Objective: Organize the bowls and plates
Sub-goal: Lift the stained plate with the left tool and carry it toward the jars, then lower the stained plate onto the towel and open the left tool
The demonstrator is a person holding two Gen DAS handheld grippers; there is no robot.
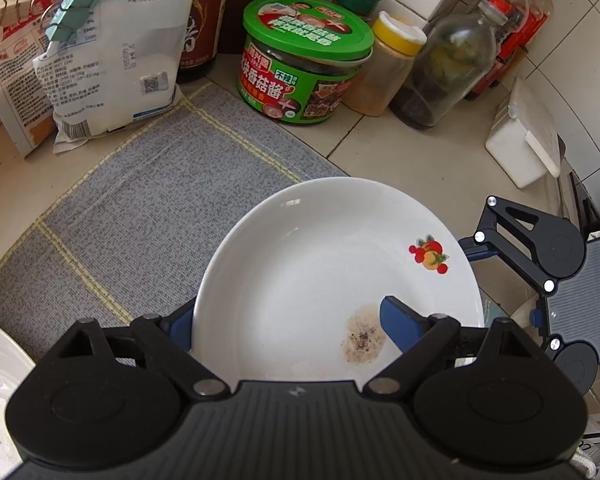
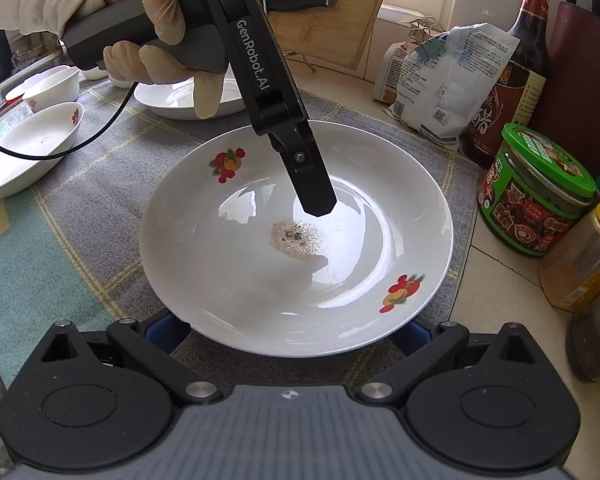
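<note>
A white plate [image 1: 312, 264] with fruit decals and a speckled stain [image 2: 296, 238] lies half over the grey mat [image 1: 140, 208]. My left gripper [image 1: 286, 308] stands open across its rim. One finger [image 2: 316, 192] points down into the plate just above the stain, and the other is hidden under the rim. My right gripper [image 2: 294, 324] is open and wide, both blue fingers tucked below the plate's near rim. Its black linkage [image 1: 540, 248] shows at the plate's right side. More white dishes [image 2: 28, 152] and a small bowl [image 2: 52, 88] sit at the mat's far left.
A green-lidded jar [image 1: 304, 60], spice bottles [image 1: 440, 68], clipped bags [image 1: 112, 52] and a dark sauce bottle [image 2: 516, 64] crowd the back of the tiled counter. A white box [image 1: 524, 140] stands at the right. A gloved hand [image 2: 152, 20] holds the left gripper's handle.
</note>
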